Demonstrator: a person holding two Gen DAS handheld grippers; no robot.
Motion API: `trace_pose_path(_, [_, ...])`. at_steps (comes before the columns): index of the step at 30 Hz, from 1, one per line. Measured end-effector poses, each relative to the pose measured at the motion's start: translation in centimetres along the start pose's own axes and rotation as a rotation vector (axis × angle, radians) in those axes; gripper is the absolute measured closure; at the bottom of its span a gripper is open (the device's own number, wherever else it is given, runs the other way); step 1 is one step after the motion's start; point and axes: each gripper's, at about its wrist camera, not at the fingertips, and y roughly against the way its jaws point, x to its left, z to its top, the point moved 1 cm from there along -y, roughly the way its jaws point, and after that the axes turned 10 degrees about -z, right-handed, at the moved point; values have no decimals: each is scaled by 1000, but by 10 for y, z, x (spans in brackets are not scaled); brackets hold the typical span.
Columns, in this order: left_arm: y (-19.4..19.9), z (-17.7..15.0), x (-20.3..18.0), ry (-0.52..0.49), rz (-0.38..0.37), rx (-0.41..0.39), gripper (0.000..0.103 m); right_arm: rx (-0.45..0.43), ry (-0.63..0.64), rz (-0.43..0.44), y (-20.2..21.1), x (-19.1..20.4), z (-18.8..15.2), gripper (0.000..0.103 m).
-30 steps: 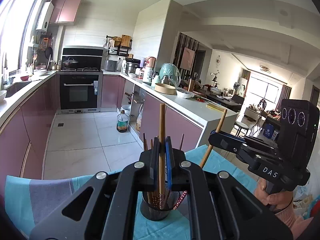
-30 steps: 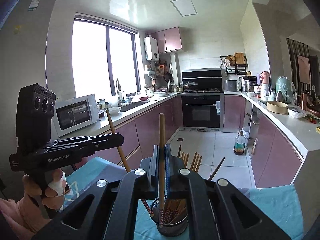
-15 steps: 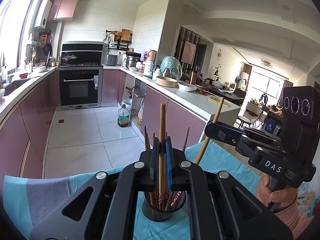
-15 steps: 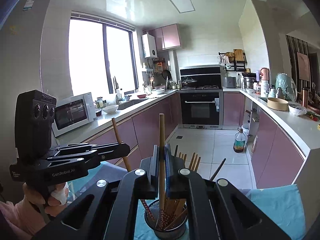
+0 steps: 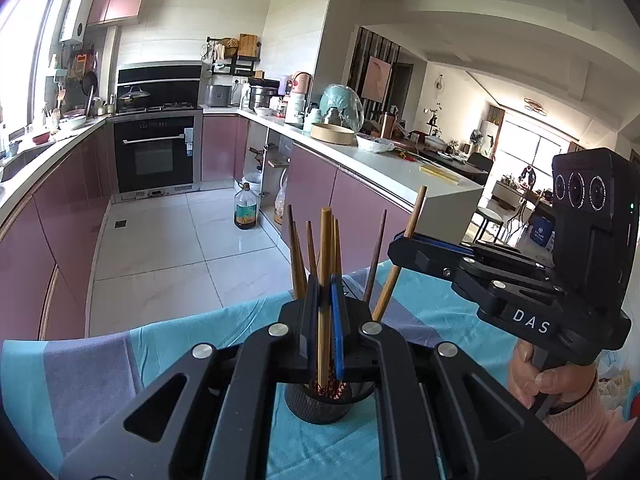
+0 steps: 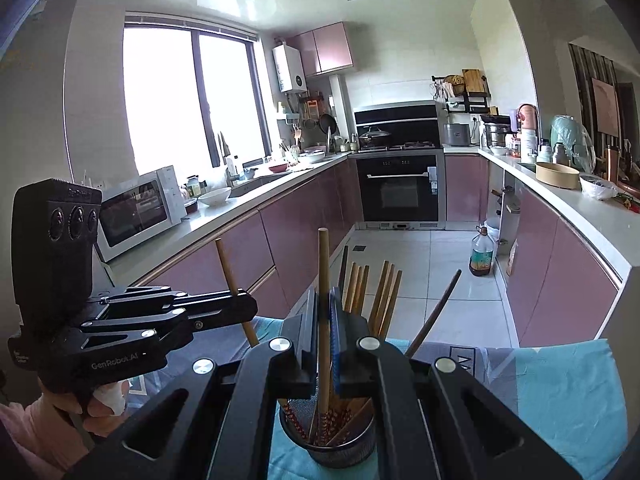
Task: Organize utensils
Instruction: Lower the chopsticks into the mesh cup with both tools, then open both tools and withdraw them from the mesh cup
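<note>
From the left wrist view, the left gripper [image 5: 325, 312] has its fingers pinched narrow on a single chopstick [image 5: 325, 264], which stands nearly upright with its patterned lower end already inside the mouth of the dark mesh holder [image 5: 320, 406]. The holder sits directly below and just ahead of the fingers on the blue cloth-covered bench [image 5: 160, 360], so the stick's long axis runs almost straight down into the cup. To the right, the right gripper [image 5: 404, 246] clamps a second chopstick [image 5: 400, 264] that leans, its lower end aimed at the holder's right rim. From the right wrist view, the right gripper [image 6: 325, 320] is closed tight on its chopstick [image 6: 323, 280], again close to vertical, its lower end among the sticks already in the holder [image 6: 328, 440] just beneath the fingers. The left gripper [image 6: 244, 306] appears at the left, its chopstick [image 6: 230, 276] tilted toward the cup. Both hands look about equally near; a release would likely drop either stick in.
</note>
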Motion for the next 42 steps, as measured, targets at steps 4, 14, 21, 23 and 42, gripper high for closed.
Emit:
trace_pose_path(4, [-5,-2,5,2,-3,20,96,17,-13,3,-7,-1,-3,99])
trace_pose_path(14, [-22,0,15,14,6,46,96,64,-29,2,-25,-5,-9,99])
trace_pose_path(21, [-38,4,17,9,26,54,96,80,-30,-7,-32,-6,-12,98])
trace_pose_path(23, [-43,5,19,10,31,60,96,83,-35,-7,-32,-8,-12,98])
trace_pose_path(42, [-81,5,39,24,76,101,95,106,-41,-20,-44,-10,-12,98])
